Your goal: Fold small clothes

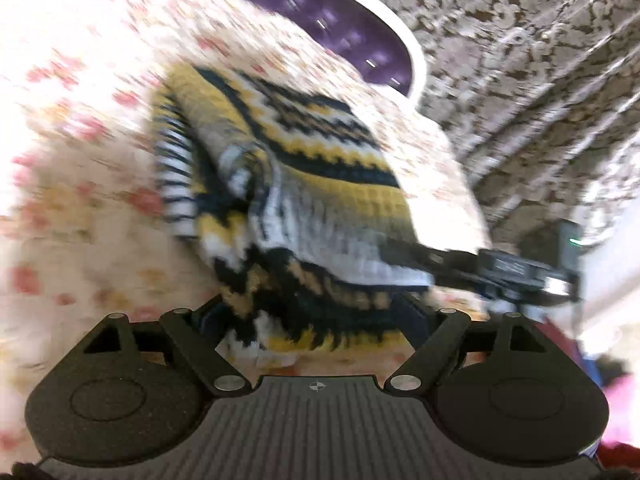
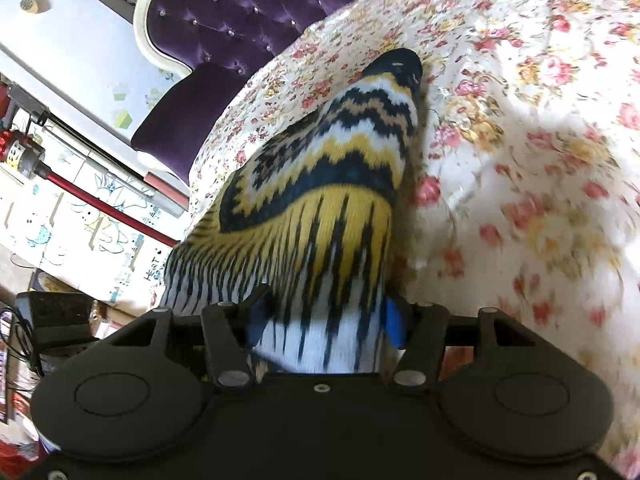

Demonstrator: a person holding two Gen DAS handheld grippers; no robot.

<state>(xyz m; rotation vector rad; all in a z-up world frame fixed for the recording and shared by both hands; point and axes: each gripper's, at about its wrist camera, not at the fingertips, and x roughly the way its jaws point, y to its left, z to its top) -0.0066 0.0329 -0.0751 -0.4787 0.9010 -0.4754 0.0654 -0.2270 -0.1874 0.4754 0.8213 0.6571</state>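
Note:
A knitted sweater (image 1: 320, 200) in yellow, black and white zigzag bands lies partly folded on a floral bedspread (image 1: 80, 160). Its bunched lower part fills the gap between the fingers of my left gripper (image 1: 312, 312), which is shut on it across a wide span. From the right, my right gripper (image 1: 440, 266) reaches the sweater's white hem. In the right wrist view the sweater (image 2: 332, 168) rises from the bedspread (image 2: 520, 160) to my right gripper (image 2: 326, 320). Its striped hem lies flat and unpinched between the blue pads (image 2: 394, 326), so this gripper is open.
A purple tufted headboard (image 2: 240, 20) with a cream frame stands past the bed's far edge. Patterned brown wallpaper (image 1: 520, 60) fills the right of the left wrist view. A red-handled vacuum (image 2: 80, 188) and printed boxes (image 2: 60, 232) stand beside the bed.

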